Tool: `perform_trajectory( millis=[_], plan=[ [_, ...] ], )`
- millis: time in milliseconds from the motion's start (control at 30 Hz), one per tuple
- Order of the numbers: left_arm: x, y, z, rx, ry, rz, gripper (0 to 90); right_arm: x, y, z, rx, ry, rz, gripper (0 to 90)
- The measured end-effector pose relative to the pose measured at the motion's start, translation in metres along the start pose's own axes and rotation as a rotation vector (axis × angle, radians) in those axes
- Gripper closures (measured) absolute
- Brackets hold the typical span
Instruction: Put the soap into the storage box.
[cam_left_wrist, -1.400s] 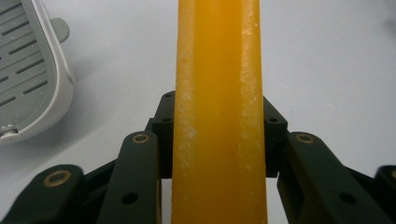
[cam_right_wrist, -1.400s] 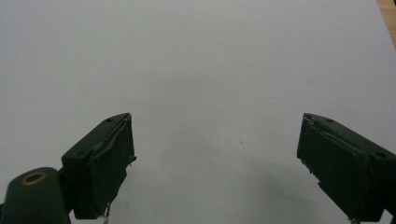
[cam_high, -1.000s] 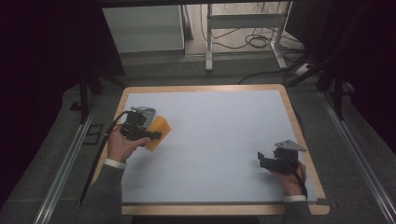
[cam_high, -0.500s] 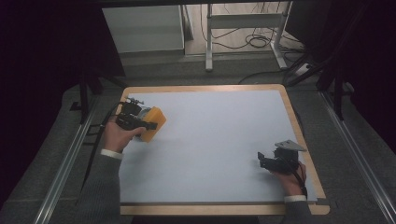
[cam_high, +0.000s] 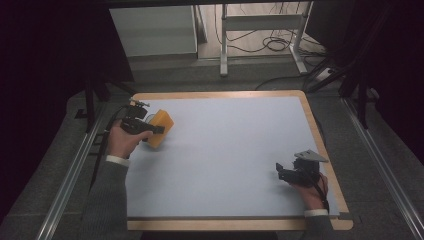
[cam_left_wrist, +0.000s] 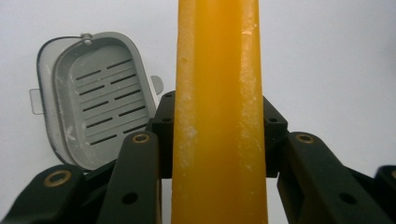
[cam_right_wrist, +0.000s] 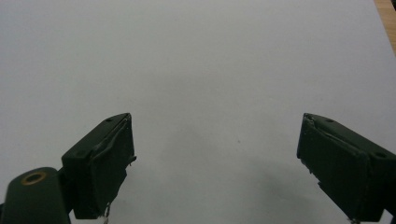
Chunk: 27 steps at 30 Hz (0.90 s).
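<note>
Left tool (cam_high: 150, 129) is clamped on a yellow sponge (cam_high: 161, 127) near the far-left corner of the surface (cam_high: 225, 150), with a grey slotted soap dish (cam_left_wrist: 95, 98) lying right under it. Sponge sits on edge, long axis running straight out along the jaws, so I'd guess keep it level and lower slowly. Right tool (cam_high: 287, 172) sits spread wide, holding nothing

Yellow sponge (cam_left_wrist: 219, 112) clamped edge-on above grey slotted tray (cam_left_wrist: 95, 100).
</note>
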<state>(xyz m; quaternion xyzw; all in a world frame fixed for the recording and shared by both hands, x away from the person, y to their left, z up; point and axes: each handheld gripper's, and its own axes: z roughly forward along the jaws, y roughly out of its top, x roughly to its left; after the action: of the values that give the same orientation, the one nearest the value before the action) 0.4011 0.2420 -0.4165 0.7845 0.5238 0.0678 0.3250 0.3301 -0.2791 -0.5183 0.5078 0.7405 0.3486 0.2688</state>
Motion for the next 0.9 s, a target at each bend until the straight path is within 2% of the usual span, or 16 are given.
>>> perform_trajectory(
  millis=[200, 367, 500, 533, 900],
  plan=[
    [0.008, 0.004, 0.001, 0.003, -0.006, -0.019, 61.0, 0.001, 0.0, 0.0, -0.001, 0.0, -0.005, 10.9],
    [0.016, 0.006, 0.004, 0.003, 0.017, -0.038, 61.0, 0.0, 0.0, 0.0, 0.001, -0.001, -0.006, 11.0],
    [0.02, 0.007, 0.006, 0.006, 0.02, -0.05, 60.9, 0.0, 0.0, 0.0, 0.001, -0.002, -0.006, 11.0],
    [0.023, 0.009, 0.008, 0.006, 0.029, -0.064, 60.9, 0.0, 0.0, 0.0, 0.002, -0.003, -0.006, 11.0],
    [0.031, 0.011, 0.014, 0.004, 0.035, -0.09, 61.0, 0.0, 0.0, 0.0, 0.003, -0.005, -0.005, 11.0]
  ],
)
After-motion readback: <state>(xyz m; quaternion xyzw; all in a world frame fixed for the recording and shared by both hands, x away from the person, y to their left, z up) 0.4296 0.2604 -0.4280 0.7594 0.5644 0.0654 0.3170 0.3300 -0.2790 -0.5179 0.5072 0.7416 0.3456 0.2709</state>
